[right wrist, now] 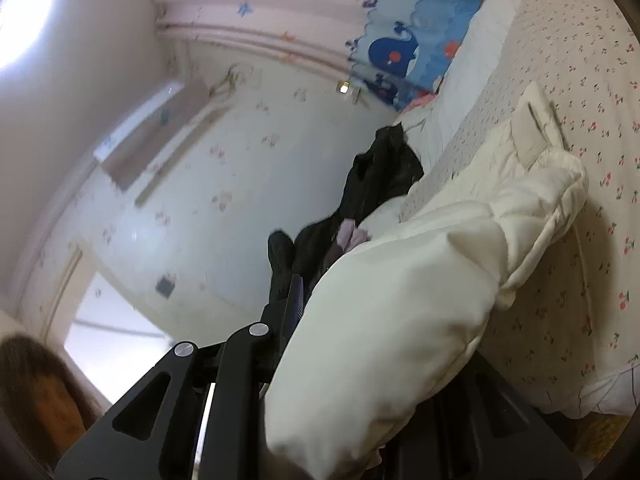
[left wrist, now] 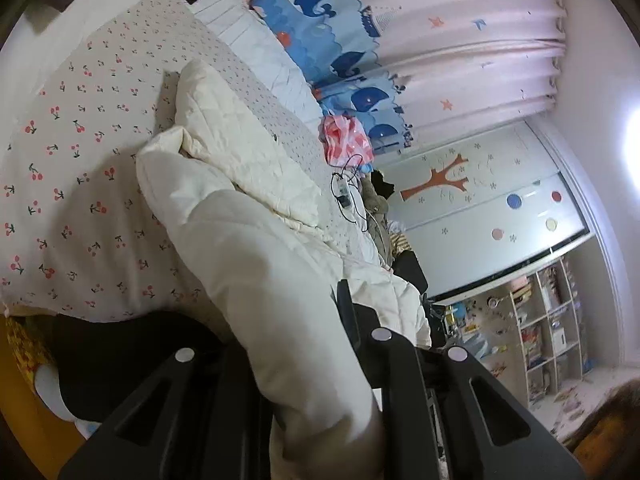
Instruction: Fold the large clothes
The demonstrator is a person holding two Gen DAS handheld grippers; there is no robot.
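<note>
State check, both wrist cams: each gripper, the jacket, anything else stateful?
left gripper: jaws shut on cream jacket
right gripper: jaws shut on cream jacket
cream jacket: bunched, part lifted, rest lying on cherry-print bedsheet
whale curtain: drawn shut
black cable: loose on the bed

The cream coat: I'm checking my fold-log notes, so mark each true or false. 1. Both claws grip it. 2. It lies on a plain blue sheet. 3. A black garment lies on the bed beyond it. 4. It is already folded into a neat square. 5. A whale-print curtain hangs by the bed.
1. True: the coat bunches between the fingers of the left claw and of the right claw.
2. False: the sheet is white with small cherries.
3. True: the black garment lies past the coat.
4. False: it is puffy and crumpled, partly lifted.
5. True: the curtain shows blue whales.
</note>
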